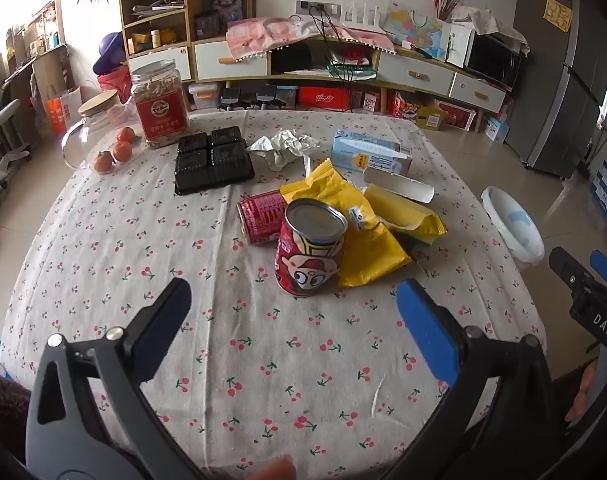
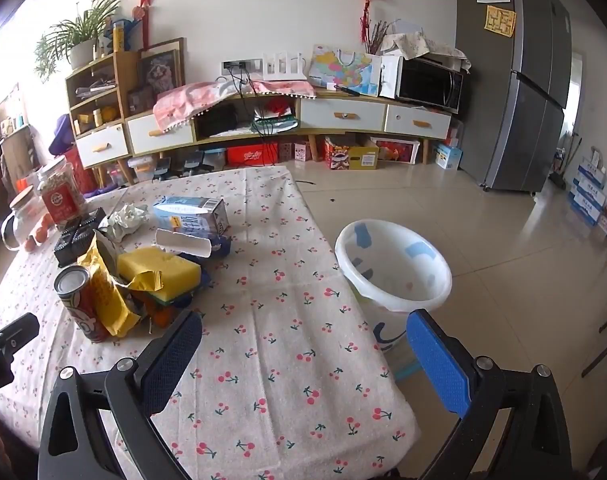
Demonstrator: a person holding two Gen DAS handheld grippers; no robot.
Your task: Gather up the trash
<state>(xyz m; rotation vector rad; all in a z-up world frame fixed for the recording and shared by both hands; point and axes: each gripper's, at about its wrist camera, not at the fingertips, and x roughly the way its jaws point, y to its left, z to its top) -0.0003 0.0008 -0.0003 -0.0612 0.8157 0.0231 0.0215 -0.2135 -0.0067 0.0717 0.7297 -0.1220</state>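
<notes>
Left tongs (image 1: 293, 312): I am holding them released, empty
Right tongs (image 2: 303, 344): released, empty
Upright can (image 1: 309, 250): standing mid-worktop
Approach: straddling it squarely
Bin (image 2: 395, 268): waiting off the worktop's right edge

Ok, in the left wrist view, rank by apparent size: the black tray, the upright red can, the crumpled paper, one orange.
1. Black tray
2. Upright red can, though nearness to the camera inflates it
3. Crumpled paper
4. Orange
</notes>
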